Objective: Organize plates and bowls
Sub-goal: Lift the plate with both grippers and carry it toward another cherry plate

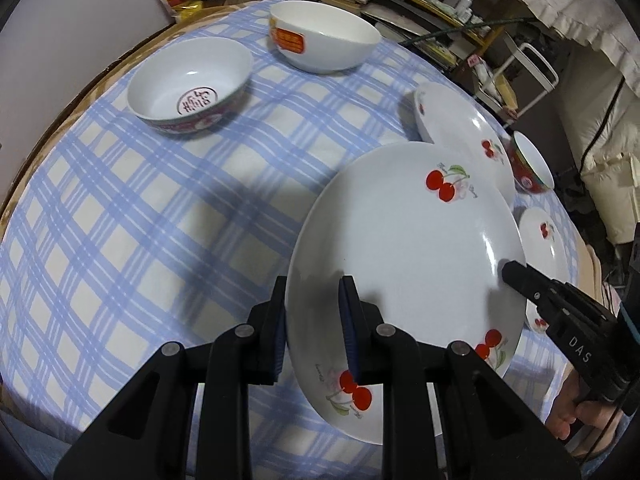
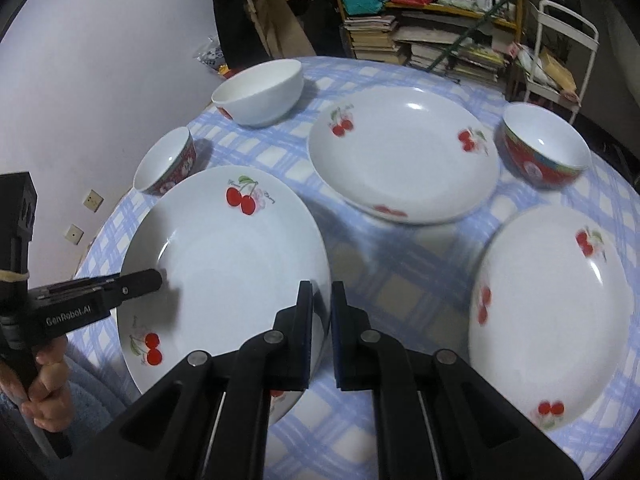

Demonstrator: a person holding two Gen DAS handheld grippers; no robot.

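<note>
- Both claws pinched the near plate (image 2: pixel 232 272) at opposite rims: left gripper (image 1: pixel 312 320), right gripper (image 2: pixel 322 320)
- Plate looked rigid, glossy, slippery, breakable; rim holds suited it

A blue-checked tablecloth (image 2: pixel 404 276) covers the table, with stacked books (image 2: pixel 372 36) on shelves behind.

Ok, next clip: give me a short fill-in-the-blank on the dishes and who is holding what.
1. Both hand-held grippers, left and right, clamp the rim of the same white ____-patterned plate.
2. The plain white bowl carries an orange ____ on its side.
3. Counting the held one, ____ cherry plates are in the right wrist view.
4. The blue-and-white tablecloth has a ____ pattern.

Missing: cherry; sticker; three; checked
</note>
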